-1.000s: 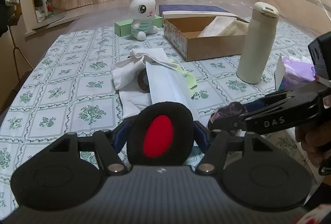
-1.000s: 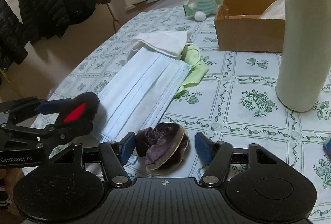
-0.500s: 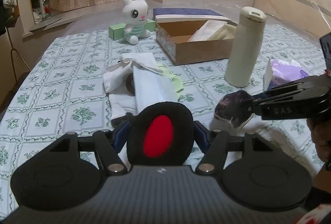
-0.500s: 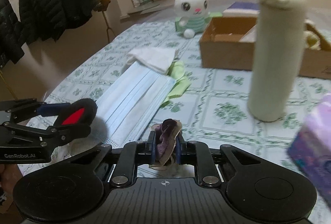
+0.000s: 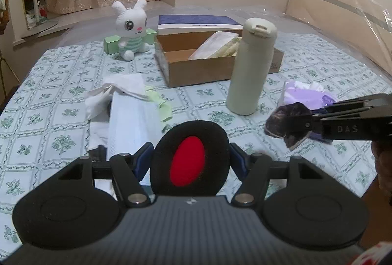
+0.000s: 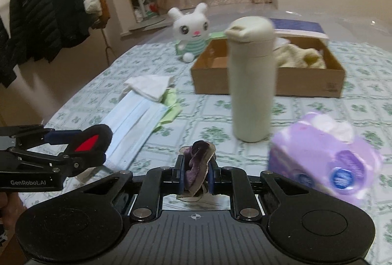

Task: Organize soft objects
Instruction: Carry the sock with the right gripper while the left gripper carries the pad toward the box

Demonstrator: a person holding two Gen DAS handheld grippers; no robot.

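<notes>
Purple velvet, crumpled and edged in beige, is the scrunchie (image 6: pixel 197 167) pinched between the blue pads of the right gripper (image 6: pixel 196 173), whose 2 fingers are drawn close together on it and carry it clear of the green-patterned tablecloth (image 5: pixel 56 118); the left gripper (image 5: pixel 189 163) is clamped on a round black earmuff pad with a red centre (image 5: pixel 188 161), its jaws standing fairly wide around that pad, also off the cloth; on the cloth lie a stack of pale blue face masks (image 6: pixel 133 123), a folded white cloth (image 6: pixel 149 85) partly over them and a light green cloth (image 6: pixel 171 105) just beside; a cream insulated bottle (image 6: pixel 252 83) stands upright between the grippers and an open cardboard box (image 6: pixel 303 83) that holds a cream towel (image 6: pixel 299 56); a white plush bunny (image 5: pixel 131 28) sits near the box's far left corner, in front of a green carton (image 5: pixel 110 44); a purple tissue pack (image 6: pixel 323 154) lies near the right gripper, blurred in the right wrist view.
</notes>
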